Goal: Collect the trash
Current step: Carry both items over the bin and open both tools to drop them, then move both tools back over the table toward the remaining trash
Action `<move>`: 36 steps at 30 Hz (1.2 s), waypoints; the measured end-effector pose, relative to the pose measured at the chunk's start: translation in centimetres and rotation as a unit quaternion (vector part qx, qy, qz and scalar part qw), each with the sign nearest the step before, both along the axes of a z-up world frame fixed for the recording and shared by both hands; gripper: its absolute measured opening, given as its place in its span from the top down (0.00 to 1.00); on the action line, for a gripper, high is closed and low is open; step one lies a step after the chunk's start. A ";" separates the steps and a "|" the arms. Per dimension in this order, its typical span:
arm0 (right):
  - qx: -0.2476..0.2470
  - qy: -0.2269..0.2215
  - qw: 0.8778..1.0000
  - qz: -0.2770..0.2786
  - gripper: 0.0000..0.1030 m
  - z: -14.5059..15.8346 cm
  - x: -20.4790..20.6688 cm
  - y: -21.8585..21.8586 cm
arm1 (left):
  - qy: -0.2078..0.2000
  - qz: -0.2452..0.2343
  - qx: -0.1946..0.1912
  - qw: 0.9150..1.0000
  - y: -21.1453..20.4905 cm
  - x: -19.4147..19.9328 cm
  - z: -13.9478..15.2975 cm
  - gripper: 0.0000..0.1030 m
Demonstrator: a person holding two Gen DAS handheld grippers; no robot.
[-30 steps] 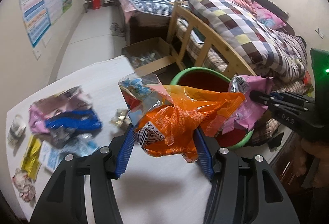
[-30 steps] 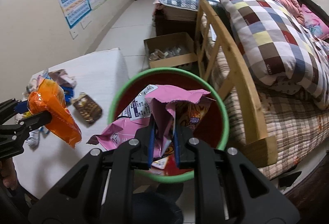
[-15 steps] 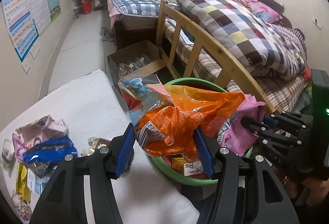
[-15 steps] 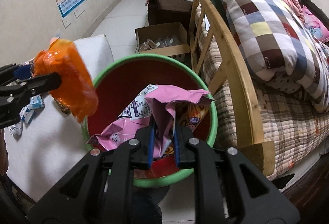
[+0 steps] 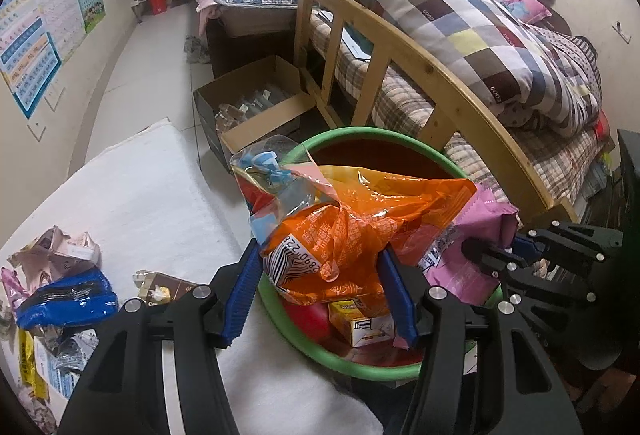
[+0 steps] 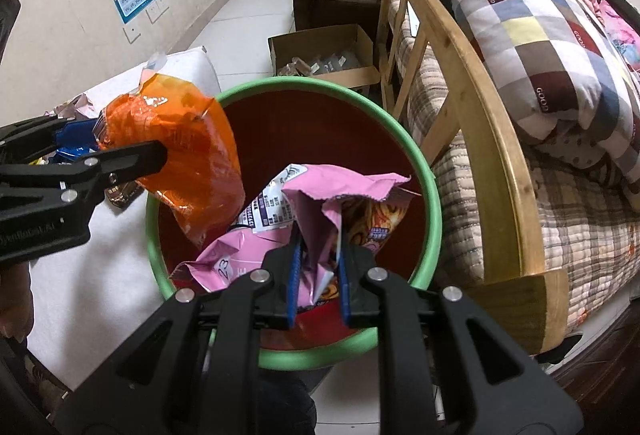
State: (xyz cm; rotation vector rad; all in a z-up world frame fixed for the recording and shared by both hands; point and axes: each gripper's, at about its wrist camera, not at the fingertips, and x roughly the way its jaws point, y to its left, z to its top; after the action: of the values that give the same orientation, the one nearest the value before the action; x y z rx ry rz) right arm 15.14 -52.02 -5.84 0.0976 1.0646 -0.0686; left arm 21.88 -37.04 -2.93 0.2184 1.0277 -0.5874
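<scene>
My left gripper [image 5: 320, 295] is shut on a crumpled orange snack bag [image 5: 352, 235] and holds it over the near-left rim of the green-rimmed red bin [image 5: 360, 133]. The same bag [image 6: 188, 163] shows in the right wrist view over the bin [image 6: 432, 195]. My right gripper [image 6: 318, 271] is shut on a pink wrapper [image 6: 316, 195] and holds it above the bin's opening; the wrapper also shows in the left wrist view [image 5: 476, 259]. A yellow box [image 5: 360, 323] lies inside the bin.
A white table [image 5: 132, 195] left of the bin carries several wrappers, among them a blue one [image 5: 64, 301] and a brown one [image 5: 164, 285]. A wooden bed frame [image 5: 448, 99] with a checked quilt stands right behind the bin. A cardboard box [image 5: 252, 103] sits on the floor.
Both grippers moved over the bin: the left carried the orange bag from above the table to the bin's rim, and the right brought the pink wrapper lower over the opening.
</scene>
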 end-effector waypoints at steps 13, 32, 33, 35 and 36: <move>0.001 -0.008 1.000 -0.001 0.47 0.7 -0.1 -0.6 | 0.000 0.007 -0.015 1.000 0.3 0.0 0.7 0.26; -0.002 -0.036 0.999 0.014 0.05 5.0 -2.1 6.0 | -0.028 0.110 -0.051 0.992 13.9 -4.2 4.3 0.08; -0.004 -0.038 0.999 0.022 0.05 5.3 -2.1 6.8 | -0.032 0.122 -0.054 0.991 15.1 -4.6 4.6 0.08; -0.006 -0.044 0.998 0.035 0.05 5.9 -2.2 8.5 | -0.039 0.140 -0.056 0.988 17.2 -5.3 5.2 0.08; -0.006 -0.047 0.998 0.041 0.05 6.3 -2.3 9.3 | -0.042 0.147 -0.056 0.987 18.0 -5.6 5.4 0.08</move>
State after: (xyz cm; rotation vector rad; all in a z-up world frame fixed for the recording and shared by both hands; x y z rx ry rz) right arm 12.82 -42.70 0.47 0.0466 0.9722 0.0036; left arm 16.25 -19.00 2.46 -0.0094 0.9208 -0.3637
